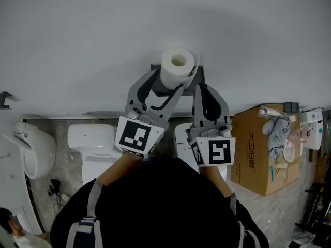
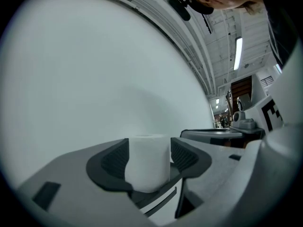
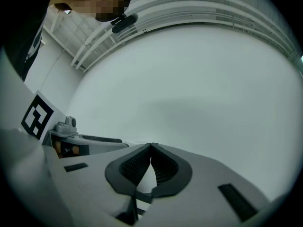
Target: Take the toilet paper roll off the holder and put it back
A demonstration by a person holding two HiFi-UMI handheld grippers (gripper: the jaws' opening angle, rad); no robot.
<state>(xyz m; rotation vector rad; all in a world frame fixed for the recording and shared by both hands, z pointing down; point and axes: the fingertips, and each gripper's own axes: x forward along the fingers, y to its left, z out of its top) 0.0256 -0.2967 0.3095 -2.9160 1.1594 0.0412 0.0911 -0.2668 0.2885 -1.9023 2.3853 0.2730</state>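
Mid-task, at the holder (image 1: pixel 178 92). We are closing the left gripper (image 2: pixel 149 151) on the toilet paper roll (image 1: pixel 178 65). Its two dark pads are lying against opposite sides of the roll, which is filling the gap between them. The roll is standing upright directly at the holder, close to the white wall, with its cardboard core facing up toward the head camera. We are keeping the right gripper (image 3: pixel 150 149) empty just to the right of the holder, its jaws meeting at the tips with nothing between them.

Progress, as we are judging it: the grasp is made, so the taking-off step is under way. We cannot tell whether the roll is still seated on the holder or already lifted free of it, because the roll and the left jaws are covering the mount. Either way, part of the task is still waiting: clearing the roll from the holder if that is not yet done, reseating it, and letting go.
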